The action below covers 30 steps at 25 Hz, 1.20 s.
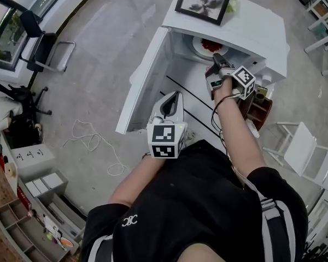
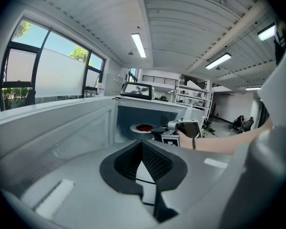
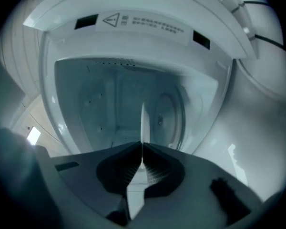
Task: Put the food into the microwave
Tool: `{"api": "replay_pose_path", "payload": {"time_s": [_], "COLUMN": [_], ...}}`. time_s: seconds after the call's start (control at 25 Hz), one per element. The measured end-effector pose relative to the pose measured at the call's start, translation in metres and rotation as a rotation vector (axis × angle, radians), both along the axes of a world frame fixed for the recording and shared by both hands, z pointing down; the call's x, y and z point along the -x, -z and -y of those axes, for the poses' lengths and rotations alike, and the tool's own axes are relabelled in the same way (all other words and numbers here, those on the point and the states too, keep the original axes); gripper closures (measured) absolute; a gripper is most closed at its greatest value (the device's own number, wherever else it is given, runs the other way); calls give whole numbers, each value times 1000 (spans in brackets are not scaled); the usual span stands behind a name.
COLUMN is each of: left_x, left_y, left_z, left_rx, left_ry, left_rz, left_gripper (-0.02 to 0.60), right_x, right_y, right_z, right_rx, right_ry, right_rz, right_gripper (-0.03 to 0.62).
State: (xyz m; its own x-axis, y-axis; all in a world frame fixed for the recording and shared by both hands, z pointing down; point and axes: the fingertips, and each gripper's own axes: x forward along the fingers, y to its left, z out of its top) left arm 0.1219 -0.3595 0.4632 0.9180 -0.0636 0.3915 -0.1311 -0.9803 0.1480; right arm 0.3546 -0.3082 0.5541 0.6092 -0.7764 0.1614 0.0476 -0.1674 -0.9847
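A white plate of red food (image 1: pixel 203 47) sits inside the open white microwave (image 1: pixel 251 23). My right gripper (image 1: pixel 216 58) reaches into the cavity and is shut on the plate's near rim. In the right gripper view the rim (image 3: pixel 142 123) shows edge-on as a thin white strip between the shut jaws (image 3: pixel 142 146), with the cavity's back wall behind. My left gripper (image 1: pixel 177 95) hangs shut and holds nothing, in front of the opening beside the open door (image 1: pixel 144 83). The left gripper view, past its shut gripper (image 2: pixel 142 144), shows the plate (image 2: pixel 143 128) and the right gripper (image 2: pixel 177 129).
A framed picture (image 1: pixel 203 3) lies on top of the microwave. The door swings out to the left. A brown wooden item (image 1: pixel 258 111) and a white chair (image 1: pixel 299 147) stand to the right. A loose cable (image 1: pixel 93 142) lies on the floor at left.
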Motion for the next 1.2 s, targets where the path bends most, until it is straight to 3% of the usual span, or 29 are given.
{"api": "replay_pose_path", "payload": {"time_s": [0.48, 0.88, 1.2], "left_x": [-8, -4, 0], "left_y": [-9, -10, -6], "left_z": [8, 3, 4], "left_rx": [0, -20, -34], "left_ry": [-24, -52, -36], "left_rz": [38, 52, 40], "left_gripper": [572, 573, 574], "right_x": [-37, -40, -41], "right_y": [-21, -34, -38], "right_z": [14, 14, 10], "right_rx": [14, 68, 208], "right_ry": [-65, -84, -99], "right_rz": [17, 42, 46], "right_gripper": [577, 577, 577]}}
